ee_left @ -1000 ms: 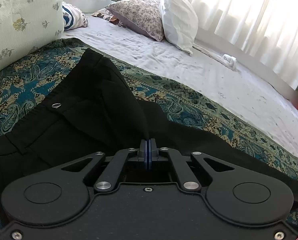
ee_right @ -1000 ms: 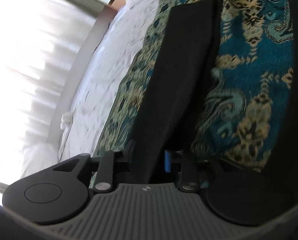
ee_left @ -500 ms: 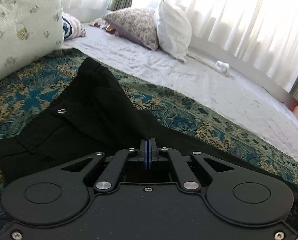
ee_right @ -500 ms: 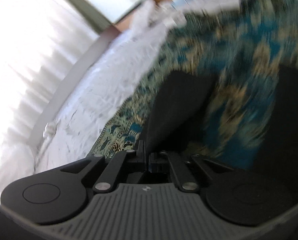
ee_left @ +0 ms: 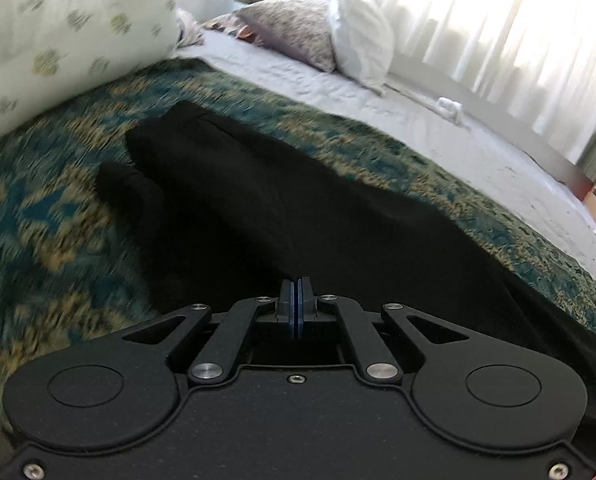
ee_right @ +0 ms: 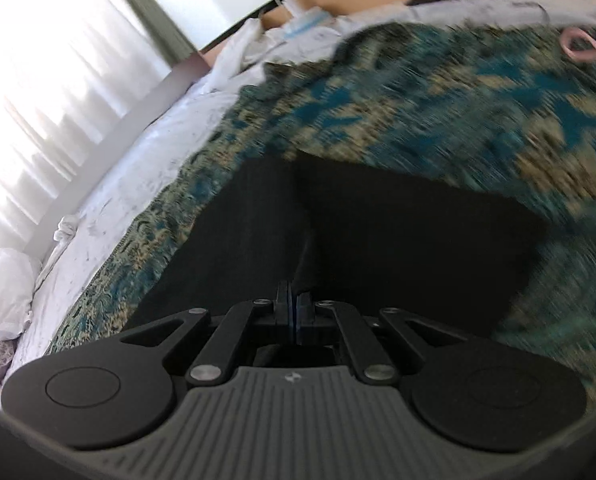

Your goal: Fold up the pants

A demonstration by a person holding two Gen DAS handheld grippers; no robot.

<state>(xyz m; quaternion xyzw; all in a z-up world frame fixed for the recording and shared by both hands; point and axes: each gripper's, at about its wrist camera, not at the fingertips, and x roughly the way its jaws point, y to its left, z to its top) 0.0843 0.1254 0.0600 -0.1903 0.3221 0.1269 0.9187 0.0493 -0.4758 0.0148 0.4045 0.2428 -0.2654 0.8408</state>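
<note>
- Left gripper (ee_left: 296, 307): pinched tight on a fold of the black pants (ee_left: 281, 208), cloth rising to the blue pads.
- Pants: spread across a teal-and-gold patterned blanket (ee_left: 53, 216) on the bed, one end near a floral pillow (ee_left: 69, 28).
- Farther right: white pillow (ee_left: 360, 36) against bright curtains (ee_left: 498, 20).
- Right gripper (ee_right: 293, 312): clamped on the pants' (ee_right: 378, 240) dark fabric, a ridge running up from the pads.
- Upper right: pink ring (ee_right: 581, 45) on the blanket (ee_right: 438, 100).
</note>
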